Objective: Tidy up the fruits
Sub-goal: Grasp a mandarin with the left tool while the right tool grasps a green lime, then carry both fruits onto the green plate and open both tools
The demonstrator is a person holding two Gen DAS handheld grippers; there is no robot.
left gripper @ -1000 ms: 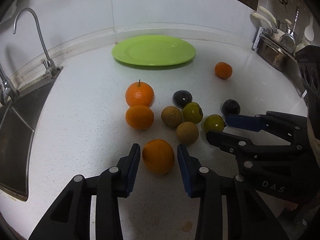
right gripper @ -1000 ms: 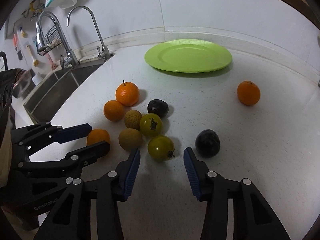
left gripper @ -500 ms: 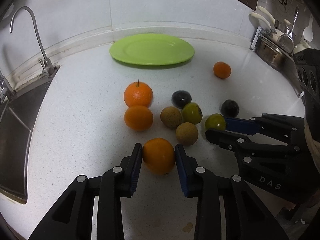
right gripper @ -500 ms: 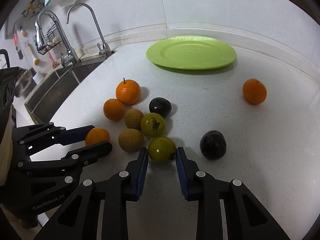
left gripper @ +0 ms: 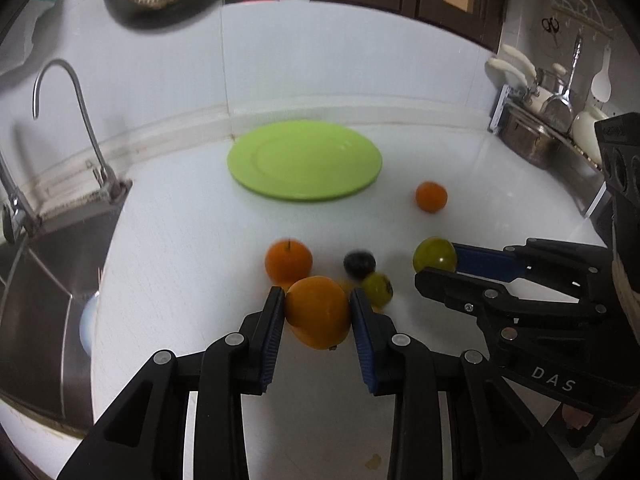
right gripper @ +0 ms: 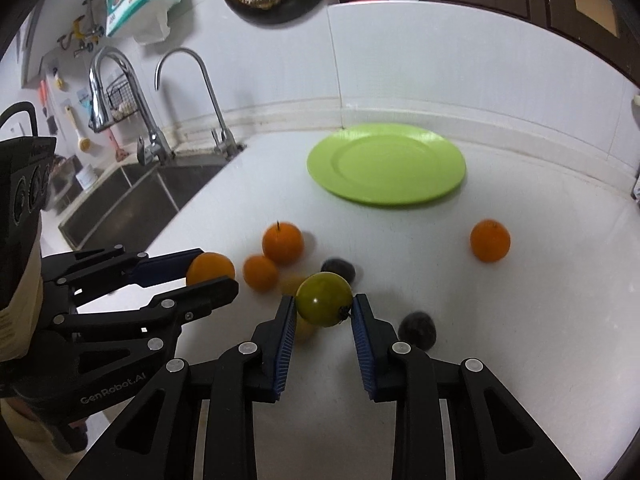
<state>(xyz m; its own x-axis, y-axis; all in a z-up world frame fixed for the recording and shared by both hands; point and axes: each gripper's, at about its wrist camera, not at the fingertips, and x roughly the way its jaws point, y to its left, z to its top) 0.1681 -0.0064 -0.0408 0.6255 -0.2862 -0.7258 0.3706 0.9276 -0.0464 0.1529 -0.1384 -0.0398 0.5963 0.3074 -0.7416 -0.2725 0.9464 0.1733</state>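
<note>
My left gripper [left gripper: 318,308] is pinching an orange [left gripper: 318,312], right gripper [right gripper: 324,310] clamped on a green tomato [right gripper: 324,299], both above the counter [right gripper: 520,340].

Right claw [right gripper: 324,308] grips a green tomato [right gripper: 324,299] (lifted) — plate [right gripper: 386,170] bare.

Both grippers are matte black plastic with silver screws and ribbed blue pads [left gripper: 269,334]. The right gripper [left gripper: 438,266] reads "DAS"; the left gripper [right gripper: 211,269] reads "GenRobot.AI".
</note>
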